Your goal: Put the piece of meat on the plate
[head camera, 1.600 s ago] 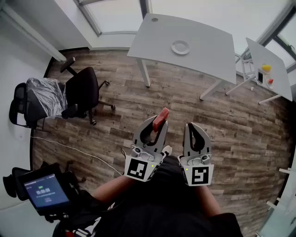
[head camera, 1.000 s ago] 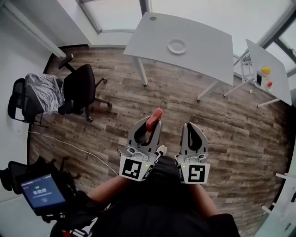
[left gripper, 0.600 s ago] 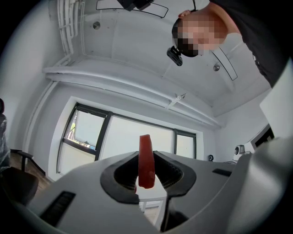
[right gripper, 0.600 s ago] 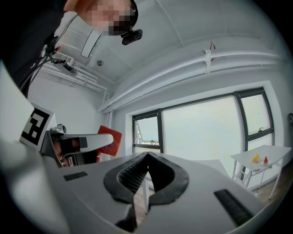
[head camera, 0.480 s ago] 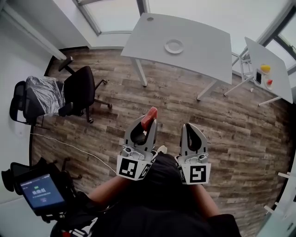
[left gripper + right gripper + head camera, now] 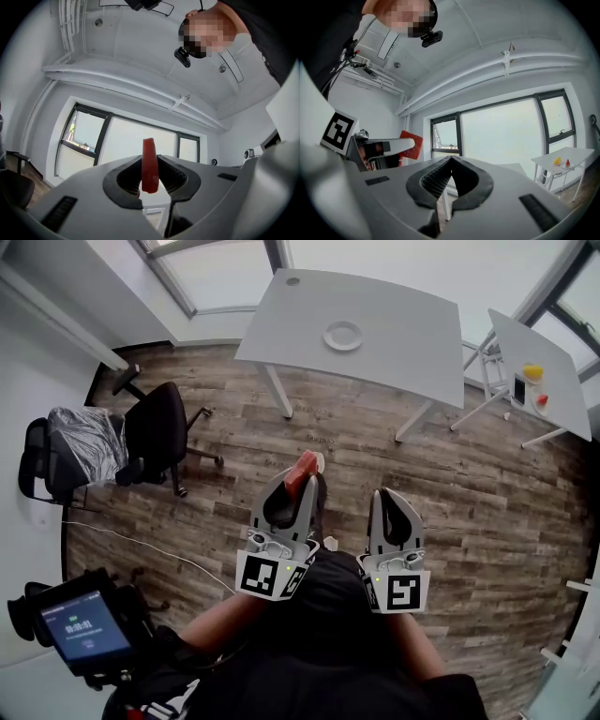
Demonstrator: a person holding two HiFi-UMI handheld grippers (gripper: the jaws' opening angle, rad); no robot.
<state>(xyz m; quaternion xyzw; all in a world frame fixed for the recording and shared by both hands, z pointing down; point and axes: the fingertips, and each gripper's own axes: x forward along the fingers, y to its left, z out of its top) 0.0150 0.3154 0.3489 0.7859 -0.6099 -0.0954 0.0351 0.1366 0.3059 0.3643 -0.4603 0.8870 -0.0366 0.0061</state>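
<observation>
Left gripper view shows us the piece of meat (image 6: 150, 161) clamped upright in our left gripper (image 6: 151, 177), while our right gripper (image 6: 451, 173) is closed on nothing.

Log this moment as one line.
left gripper: shut on meat | right gripper: shut, empty | plate: bare, on white table

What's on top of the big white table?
Just an empty white plate near the middle of the table, and a small round disc by its far corner. The meat isn't there: the left gripper holds it. The table hides the floor beneath.
</observation>
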